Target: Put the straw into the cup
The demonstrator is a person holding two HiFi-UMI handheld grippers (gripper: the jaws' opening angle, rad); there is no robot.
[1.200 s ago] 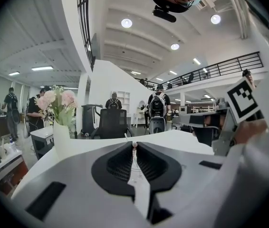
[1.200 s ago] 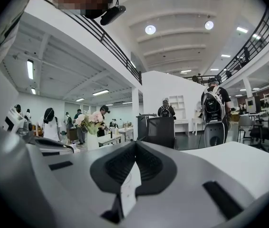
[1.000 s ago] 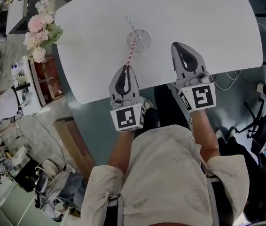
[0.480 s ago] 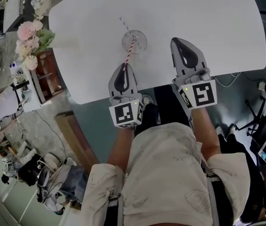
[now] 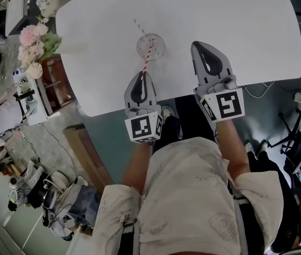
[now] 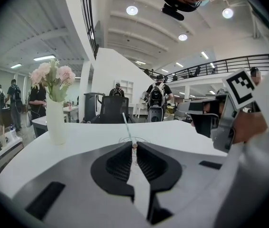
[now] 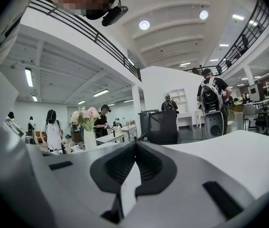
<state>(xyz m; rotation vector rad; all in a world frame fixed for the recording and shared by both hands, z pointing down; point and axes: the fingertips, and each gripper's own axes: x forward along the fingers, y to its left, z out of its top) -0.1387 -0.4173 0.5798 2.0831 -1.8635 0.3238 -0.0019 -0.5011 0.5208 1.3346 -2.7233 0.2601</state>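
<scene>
The left gripper (image 5: 142, 75) pinches the near end of the straw (image 5: 147, 57), which reaches ahead over the cup (image 5: 159, 49) just past its tips. The right gripper (image 5: 197, 45) is beside it, closed on nothing. The straw looks light and crushable, so grip it gently near the end.

The table (image 5: 235, 25) has a smooth, matt white top, and the cup (image 5: 151, 45) is clear and glossy, whether glass or plastic I cannot tell; the red-and-white striped straw (image 5: 146, 60) looks like paper. The left gripper (image 5: 142, 74) and right gripper (image 5: 199, 44) are matt grey plastic shells with black, ribbed pads (image 6: 120, 164) of a rubbery look. The vase (image 6: 55, 122) is plain matt white, and the person's shirt (image 5: 187, 195) is pale, creased cloth.
</scene>
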